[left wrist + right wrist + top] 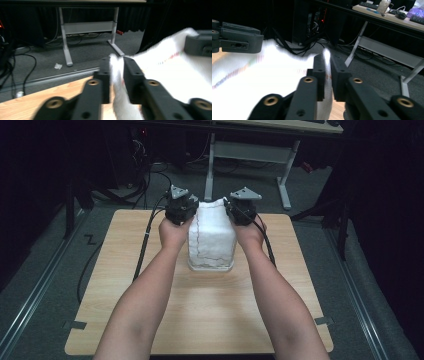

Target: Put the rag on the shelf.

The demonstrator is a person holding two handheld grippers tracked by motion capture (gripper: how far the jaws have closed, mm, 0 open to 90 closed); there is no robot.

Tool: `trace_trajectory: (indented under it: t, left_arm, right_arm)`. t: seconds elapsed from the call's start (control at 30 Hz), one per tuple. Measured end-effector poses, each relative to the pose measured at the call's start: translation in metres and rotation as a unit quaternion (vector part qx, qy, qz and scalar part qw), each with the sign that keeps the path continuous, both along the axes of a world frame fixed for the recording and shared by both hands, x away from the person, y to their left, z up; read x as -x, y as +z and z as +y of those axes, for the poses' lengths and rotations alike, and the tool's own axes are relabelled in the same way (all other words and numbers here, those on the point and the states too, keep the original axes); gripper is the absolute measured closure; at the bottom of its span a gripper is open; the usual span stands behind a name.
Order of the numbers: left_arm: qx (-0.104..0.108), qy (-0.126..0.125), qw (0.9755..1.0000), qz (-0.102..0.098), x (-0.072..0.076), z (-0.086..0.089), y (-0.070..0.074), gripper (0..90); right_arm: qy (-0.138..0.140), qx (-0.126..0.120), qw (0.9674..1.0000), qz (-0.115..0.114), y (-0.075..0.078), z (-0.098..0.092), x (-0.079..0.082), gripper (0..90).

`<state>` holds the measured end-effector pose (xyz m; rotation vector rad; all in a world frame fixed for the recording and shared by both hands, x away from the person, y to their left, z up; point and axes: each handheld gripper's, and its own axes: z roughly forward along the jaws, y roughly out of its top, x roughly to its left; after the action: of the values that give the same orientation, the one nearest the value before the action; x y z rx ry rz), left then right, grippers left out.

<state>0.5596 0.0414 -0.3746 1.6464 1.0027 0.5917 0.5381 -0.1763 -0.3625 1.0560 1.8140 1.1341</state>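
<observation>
A white towel with a thin coloured stripe hangs lifted above the middle of the wooden table, its lower edge touching the top. My left gripper holds the towel's upper left corner. In the left gripper view the white cloth is pinched between the black jaws of the left gripper. My right gripper holds the upper right corner. In the right gripper view the right gripper has a fold of towel between its jaws. The other gripper shows across the cloth.
Behind the table stands a desk with white legs on a grey floor. Black cables lie at the back left. Floor rails run along both sides of the table. Each gripper's cable trails over the tabletop.
</observation>
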Motion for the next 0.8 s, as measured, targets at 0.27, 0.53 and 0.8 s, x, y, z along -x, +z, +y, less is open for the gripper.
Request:
trace_trajectory:
  t: [0.27, 0.53, 0.8]
  left_arm:
    - [-0.006, 0.003, 0.9999, -0.01, 0.005, 0.0, 0.007, 67.7]
    - [-0.017, -0.003, 0.9996, -0.022, 0.015, 0.0, 0.015, 65.8]
    - [-0.016, -0.009, 0.9992, -0.036, 0.026, 0.0, 0.024, 63.3]
  right_arm:
    - [0.009, -0.013, 0.9999, -0.002, 0.005, -0.001, 0.003, 75.0]
    - [0.018, -0.004, 0.9997, -0.016, 0.012, 0.001, 0.014, 69.5]
    - [0.025, -0.008, 0.9994, -0.023, 0.018, -0.001, 0.028, 68.9]
